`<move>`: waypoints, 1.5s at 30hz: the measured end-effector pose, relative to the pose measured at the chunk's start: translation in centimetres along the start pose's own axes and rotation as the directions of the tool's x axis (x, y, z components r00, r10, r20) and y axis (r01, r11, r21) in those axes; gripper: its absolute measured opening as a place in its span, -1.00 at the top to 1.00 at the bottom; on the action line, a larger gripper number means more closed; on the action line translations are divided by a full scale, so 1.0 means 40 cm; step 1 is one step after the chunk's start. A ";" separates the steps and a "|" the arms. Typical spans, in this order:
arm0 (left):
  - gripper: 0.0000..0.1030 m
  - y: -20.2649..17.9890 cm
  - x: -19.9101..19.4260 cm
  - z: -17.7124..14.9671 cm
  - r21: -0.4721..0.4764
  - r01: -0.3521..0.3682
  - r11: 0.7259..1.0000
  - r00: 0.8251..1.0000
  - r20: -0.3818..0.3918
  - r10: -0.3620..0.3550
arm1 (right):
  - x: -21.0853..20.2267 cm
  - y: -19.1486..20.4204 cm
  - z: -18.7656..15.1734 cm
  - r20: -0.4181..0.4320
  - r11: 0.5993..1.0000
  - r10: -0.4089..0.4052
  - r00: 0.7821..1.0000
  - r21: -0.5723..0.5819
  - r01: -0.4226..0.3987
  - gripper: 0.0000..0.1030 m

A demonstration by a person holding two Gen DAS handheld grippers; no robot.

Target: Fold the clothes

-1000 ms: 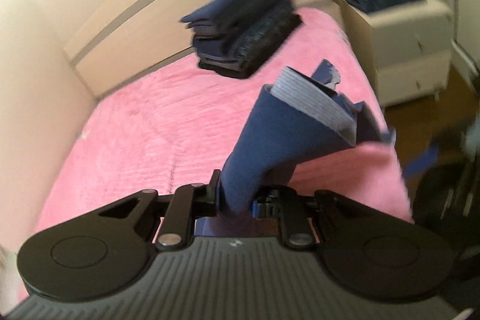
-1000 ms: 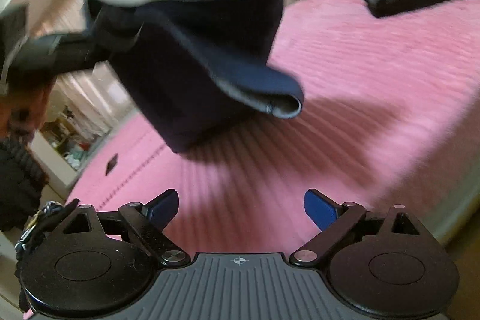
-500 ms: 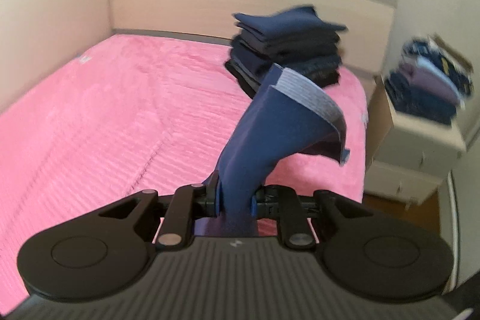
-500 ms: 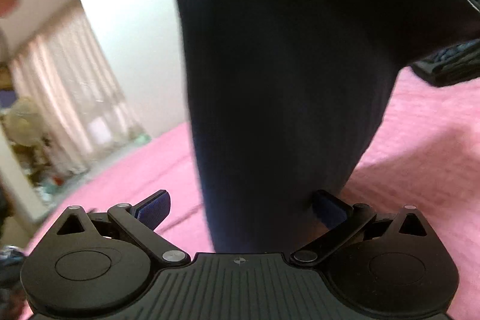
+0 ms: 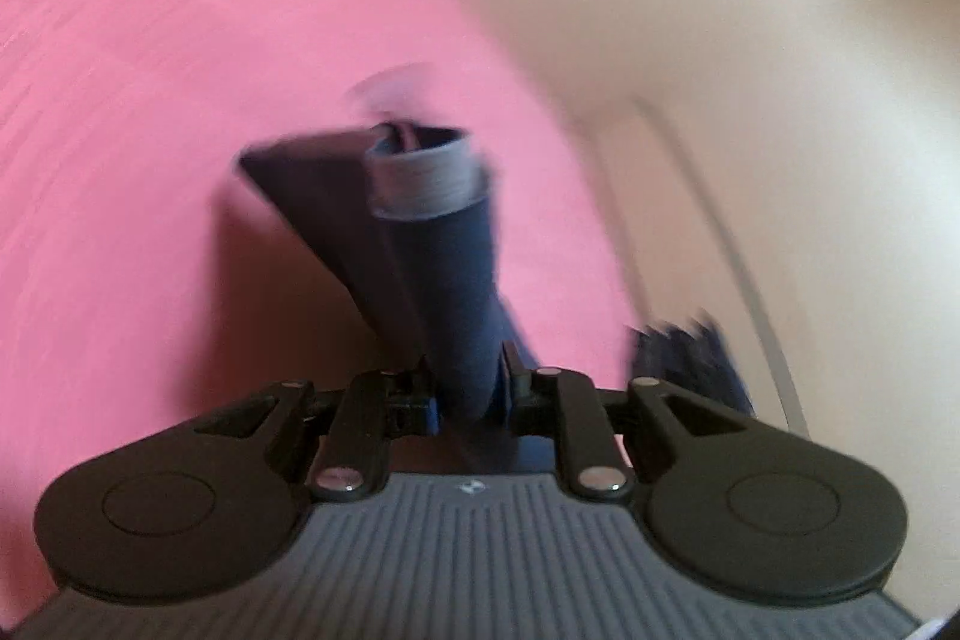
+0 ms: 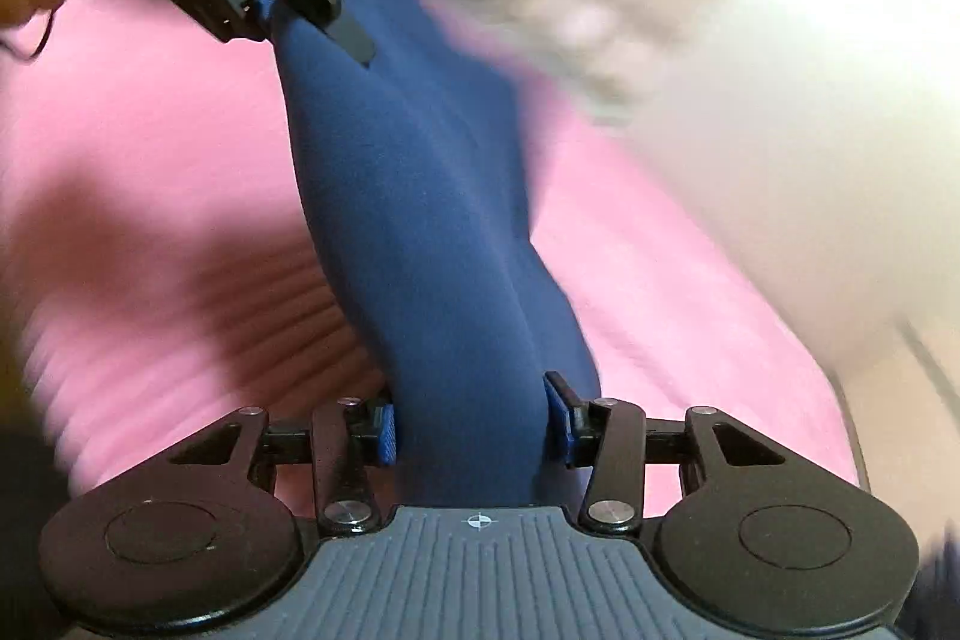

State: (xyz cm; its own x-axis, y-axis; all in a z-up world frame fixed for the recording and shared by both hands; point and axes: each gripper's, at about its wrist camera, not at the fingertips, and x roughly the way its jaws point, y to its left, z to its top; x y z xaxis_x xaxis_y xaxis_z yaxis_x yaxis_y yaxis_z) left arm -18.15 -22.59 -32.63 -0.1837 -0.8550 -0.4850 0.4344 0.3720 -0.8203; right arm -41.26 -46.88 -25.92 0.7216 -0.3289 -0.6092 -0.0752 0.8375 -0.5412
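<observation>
A navy blue garment with a grey waistband (image 5: 420, 184) hangs over the pink bed (image 5: 180, 100). My left gripper (image 5: 468, 400) is shut on one end of it; the cloth rises from the jaws and ends at the waistband. In the right wrist view the same garment (image 6: 420, 196) stretches from the left gripper (image 6: 294, 4), held by a hand at the top left, down to my right gripper (image 6: 474, 430). The right jaws stand against both sides of the cloth, shut on it.
The pink bedspread (image 6: 138, 148) fills the space under both grippers. A pale wall (image 5: 720, 10) lies to the right. A dark blurred stack of clothes (image 5: 690, 358) shows at the right in the left wrist view. Both views are motion-blurred.
My right gripper has closed on the garment's lower end. The left gripper has swung sharply, so its view now points at the bed and wall instead of the headboard.
</observation>
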 end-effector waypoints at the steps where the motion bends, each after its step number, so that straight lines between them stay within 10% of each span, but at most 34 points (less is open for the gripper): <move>1: 0.71 0.060 -0.012 -0.043 -0.049 -0.026 0.998 1.000 0.000 0.026 | 0.011 0.042 -0.013 -0.021 0.999 0.017 1.000 -0.043 -0.018 0.12; 4: 0.70 0.180 -0.060 -0.143 -0.159 -0.040 0.986 0.999 0.024 0.045 | 0.039 0.159 -0.051 -0.085 0.985 0.058 0.995 -0.156 -0.071 -0.04; 6: 0.77 0.179 -0.103 -0.156 -0.142 -0.031 0.989 0.998 0.054 0.039 | 0.019 0.152 -0.070 -0.087 0.993 0.059 0.994 -0.101 -0.068 -0.48; 12: 0.76 0.156 -0.225 -0.089 0.062 -0.170 0.983 0.981 0.108 0.163 | -0.093 0.074 -0.089 -0.055 0.954 0.102 0.993 0.290 -0.081 -0.58; 16: 0.62 0.103 -0.222 -0.016 0.188 -0.175 0.966 0.980 0.130 0.152 | -0.137 -0.058 -0.163 0.074 0.680 0.094 0.993 0.724 -0.118 -0.58; 20: 0.39 0.031 -0.128 0.042 0.352 -0.192 0.916 0.981 0.106 0.164 | -0.123 -0.165 -0.230 0.114 0.423 0.078 0.990 0.896 -0.136 -0.58; 27: 0.41 0.024 0.088 0.097 0.488 -0.242 0.839 0.958 -0.017 0.287 | 0.012 -0.245 -0.249 0.122 0.399 0.106 0.987 0.904 -0.154 -0.57; 29: 0.72 0.036 0.099 0.085 0.499 -0.243 0.832 0.952 -0.041 0.302 | 0.056 -0.262 -0.268 0.135 0.369 0.131 0.982 0.913 -0.174 -0.57; 32: 0.84 0.049 0.076 0.072 0.466 -0.245 0.850 0.956 -0.029 0.291 | 0.110 -0.292 -0.311 0.176 0.323 0.173 0.969 0.919 -0.224 0.28; 36: 0.85 0.023 0.012 0.038 0.459 -0.253 0.852 0.962 0.024 0.273 | 0.118 -0.295 -0.337 0.210 0.280 0.209 0.955 0.923 -0.264 0.58; 43: 0.81 0.045 0.079 0.037 0.476 -0.304 0.825 0.943 0.029 0.330 | 0.157 -0.318 -0.375 0.248 0.228 0.238 0.939 0.926 -0.302 0.38; 45: 0.81 0.043 0.060 0.027 0.476 -0.311 0.822 0.942 0.041 0.332 | 0.131 -0.317 -0.358 0.230 0.246 0.206 0.951 0.929 -0.278 -0.16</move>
State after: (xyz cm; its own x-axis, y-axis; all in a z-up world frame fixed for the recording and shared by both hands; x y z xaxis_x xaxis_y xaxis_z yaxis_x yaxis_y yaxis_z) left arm -16.87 -24.41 -34.89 0.0077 -0.6969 -0.7171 0.8344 0.3997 -0.3795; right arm -46.36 -65.48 -30.55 0.8293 -0.0396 -0.5573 0.4197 0.7025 0.5747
